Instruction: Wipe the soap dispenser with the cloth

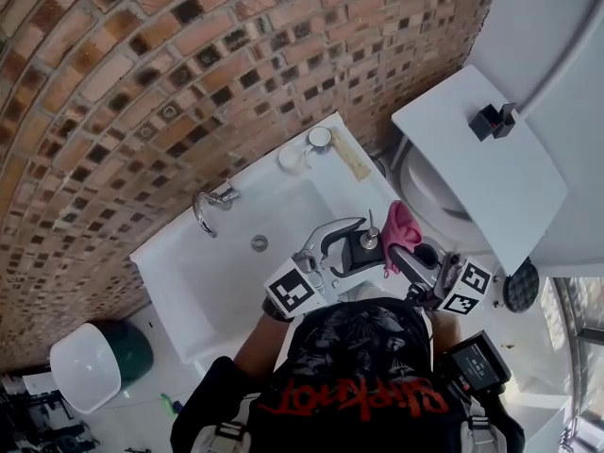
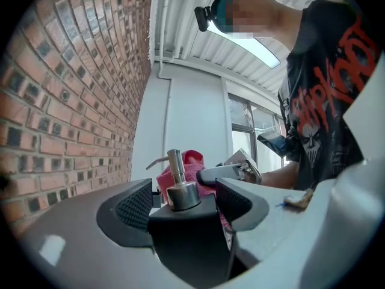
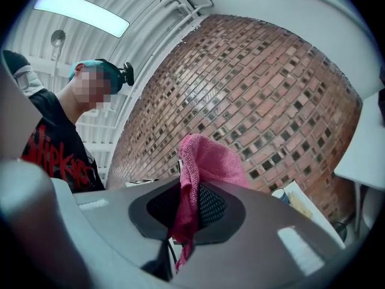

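L tool (image 2: 183,206) has its jaws set wide, pads pressed on both sides of the black soap dispenser (image 2: 187,236), which is upright w/ the steel pump head on top. R tool (image 3: 189,206) is clamped narrow on the pink cloth (image 3: 207,161), a tail hanging out below the pads. Only the head view shows where this happens: over the front rim of the white sink (image 1: 203,272), tap (image 1: 209,206) at the back, toilet (image 1: 429,192) to the side. L gripper view alone shows the cloth bunched just behind the pump; can't tell if it touches. R gripper view doesn't show the dispenser.
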### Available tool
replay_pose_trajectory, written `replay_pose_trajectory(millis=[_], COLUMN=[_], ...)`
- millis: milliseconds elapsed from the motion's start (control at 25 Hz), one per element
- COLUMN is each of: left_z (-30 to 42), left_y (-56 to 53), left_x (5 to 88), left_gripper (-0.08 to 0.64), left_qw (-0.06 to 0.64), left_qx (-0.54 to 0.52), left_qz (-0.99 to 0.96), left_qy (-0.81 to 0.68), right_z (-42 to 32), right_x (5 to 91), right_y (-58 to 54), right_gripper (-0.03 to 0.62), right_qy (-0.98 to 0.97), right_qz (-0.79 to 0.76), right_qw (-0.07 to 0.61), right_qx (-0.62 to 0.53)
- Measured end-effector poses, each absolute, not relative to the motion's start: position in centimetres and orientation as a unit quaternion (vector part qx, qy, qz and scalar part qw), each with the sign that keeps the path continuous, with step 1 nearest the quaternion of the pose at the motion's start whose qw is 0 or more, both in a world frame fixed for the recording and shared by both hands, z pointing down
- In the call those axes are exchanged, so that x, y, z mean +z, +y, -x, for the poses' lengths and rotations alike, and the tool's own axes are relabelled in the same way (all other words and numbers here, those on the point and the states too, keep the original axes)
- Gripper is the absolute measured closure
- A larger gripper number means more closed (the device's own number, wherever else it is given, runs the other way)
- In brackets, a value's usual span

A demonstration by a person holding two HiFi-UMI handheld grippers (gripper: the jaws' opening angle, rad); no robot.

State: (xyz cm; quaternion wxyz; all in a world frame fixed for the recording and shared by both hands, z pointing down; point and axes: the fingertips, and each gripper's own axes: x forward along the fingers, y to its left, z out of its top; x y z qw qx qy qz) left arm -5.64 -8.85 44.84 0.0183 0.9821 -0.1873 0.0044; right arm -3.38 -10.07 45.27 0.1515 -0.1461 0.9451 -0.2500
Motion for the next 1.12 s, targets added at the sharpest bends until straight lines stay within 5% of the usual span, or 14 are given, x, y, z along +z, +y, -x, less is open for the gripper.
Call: replay_pose_trajectory(millis=[680,1120], left_z=[5.3,5.8], left_y=[-11.5,-17.4], left_x=[51.8,58.3], left_gripper=[0.238,0.238], left_qw=[0.023,0.119], left_qx=[0.059,0.086], left_qz=[-0.98,-0.954], left_qy=[-0.189,-0.261], right_z=[0.6,0.2], right_x=[45.7,46.6], right_y=[-10.3,-11.1], right_gripper=[0.554,0.554], right_qy=[0.929,0.921], right_qz=[0.216,0.235], right_qw=[0.164,0.164], right_qx=[-0.254,-0.262])
